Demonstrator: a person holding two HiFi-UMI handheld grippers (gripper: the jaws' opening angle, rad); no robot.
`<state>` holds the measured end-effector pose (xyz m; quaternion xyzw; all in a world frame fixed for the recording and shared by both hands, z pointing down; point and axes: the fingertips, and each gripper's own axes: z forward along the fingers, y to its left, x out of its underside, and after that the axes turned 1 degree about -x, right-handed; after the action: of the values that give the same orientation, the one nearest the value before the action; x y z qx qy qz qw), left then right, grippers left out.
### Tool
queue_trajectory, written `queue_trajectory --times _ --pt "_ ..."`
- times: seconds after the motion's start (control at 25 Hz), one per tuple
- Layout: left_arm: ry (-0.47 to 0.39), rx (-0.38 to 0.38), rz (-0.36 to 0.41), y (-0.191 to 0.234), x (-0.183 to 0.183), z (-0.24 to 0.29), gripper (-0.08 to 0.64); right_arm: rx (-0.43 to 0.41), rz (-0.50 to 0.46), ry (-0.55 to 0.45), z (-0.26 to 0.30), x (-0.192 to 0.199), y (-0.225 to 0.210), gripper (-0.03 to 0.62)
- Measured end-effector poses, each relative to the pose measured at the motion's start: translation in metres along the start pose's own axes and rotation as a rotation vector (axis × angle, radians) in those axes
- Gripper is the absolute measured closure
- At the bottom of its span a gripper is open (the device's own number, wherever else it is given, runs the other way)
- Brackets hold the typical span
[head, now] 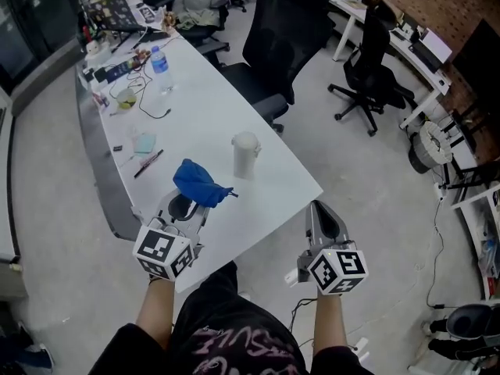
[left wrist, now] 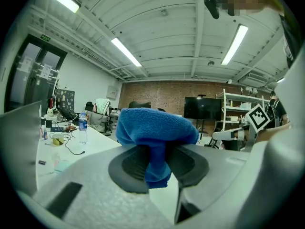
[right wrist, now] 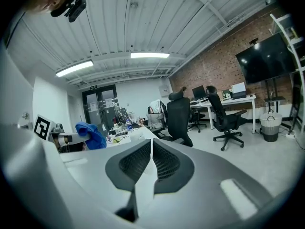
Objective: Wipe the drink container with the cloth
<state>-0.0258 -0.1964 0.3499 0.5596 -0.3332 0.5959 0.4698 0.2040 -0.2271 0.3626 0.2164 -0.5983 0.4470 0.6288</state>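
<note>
Step in hand: the approach. The cloth is picked up, but no wiping has begun; it is not yet on the drink container.

Left gripper: its fingers are closed on the blue cloth. A fold of it is pinched between the pads and the rest bunches up above them. In the head view the gripper sits over the near corner of the white worktop.

Right gripper: its fingers are pressed together with nothing between them. It is just off the worktop's near right edge, over the floor, pointing roughly level.

Drink container: a white lidded tumbler, upright on the worktop, just beyond the cloth and to its right. It is apart from both grippers and nothing touches it.

Other things: a water bottle and loose cables lie well back on the worktop, away from the work. A black office chair stands beside the far edge.

Next move, as I judge it: bring the bunched cloth forward and to the right against the tumbler's side wall. The right gripper would need to open and steady the tumbler first, since a light, tall cup is likely to slide or tip under a sideways rub.

Risk: the pinch holds only a fold, so the cloth could drag loose in a firm wipe.
</note>
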Motion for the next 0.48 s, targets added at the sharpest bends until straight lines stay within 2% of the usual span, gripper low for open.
queue_trajectory --times 0.24,0.48 --pt "0.037 -0.018 -0.029 0.025 0.016 0.017 0.462 -0.044 -0.007 0.022 0.046 0.0 0.007 0.573" --pt "0.068 -0.02 -0.055 0.046 0.038 0.031 0.463 -0.091 -0.02 0.043 0.091 0.008 0.019 0.532"
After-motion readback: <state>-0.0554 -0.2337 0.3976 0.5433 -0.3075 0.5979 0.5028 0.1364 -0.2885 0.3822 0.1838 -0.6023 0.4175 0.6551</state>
